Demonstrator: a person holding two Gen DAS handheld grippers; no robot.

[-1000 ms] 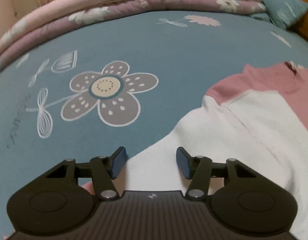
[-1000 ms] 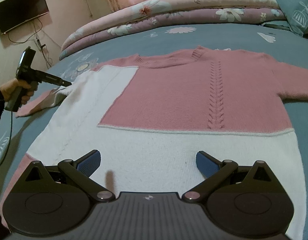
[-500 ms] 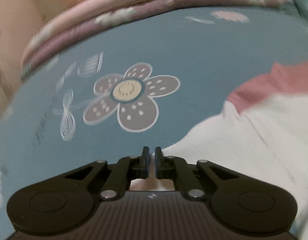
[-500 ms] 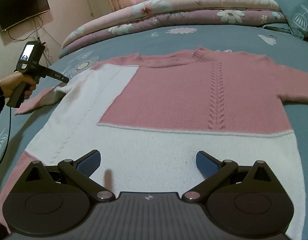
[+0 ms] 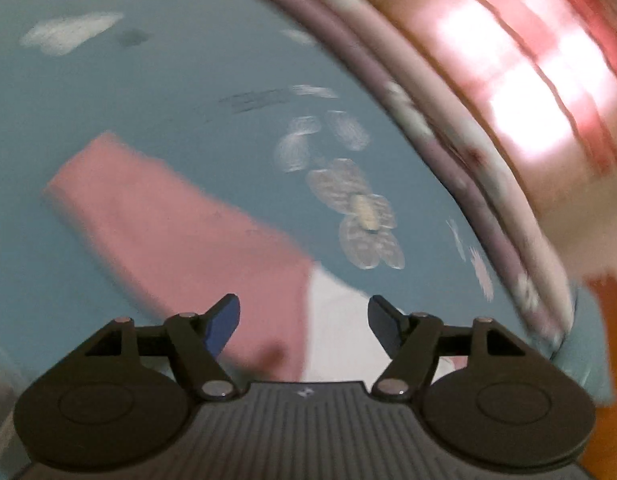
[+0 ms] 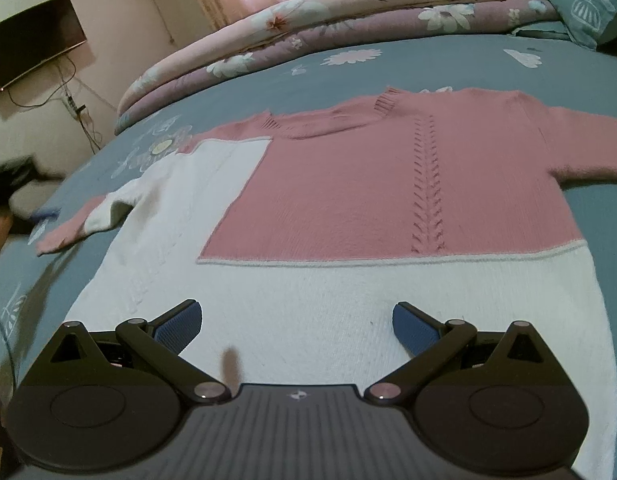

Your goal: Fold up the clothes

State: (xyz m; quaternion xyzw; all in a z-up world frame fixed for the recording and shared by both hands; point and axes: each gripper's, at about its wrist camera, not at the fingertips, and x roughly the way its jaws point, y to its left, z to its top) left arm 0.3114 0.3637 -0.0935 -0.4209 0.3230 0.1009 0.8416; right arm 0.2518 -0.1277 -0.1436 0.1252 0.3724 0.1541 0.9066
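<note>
- Now the left gripper (image 5: pixel 304 314) has just been opening, jaws apart above the sleeve (image 5: pixel 180 224), gripping nothing.
- Right gripper (image 6: pixel 296 320) spread, empty, over the sweater (image 6: pixel 348 184) hem.

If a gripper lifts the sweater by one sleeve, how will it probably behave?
The sweater is soft knit lying flat on the bed, so it would likely hang limp and stretch. Its sleeve already bends and wrinkles, which suggests no stiffness. The fuzzy knit probably grips the pads well and is unlikely to slip.

wrist views angled down, sharing sweater (image 6: pixel 348 200)
</note>
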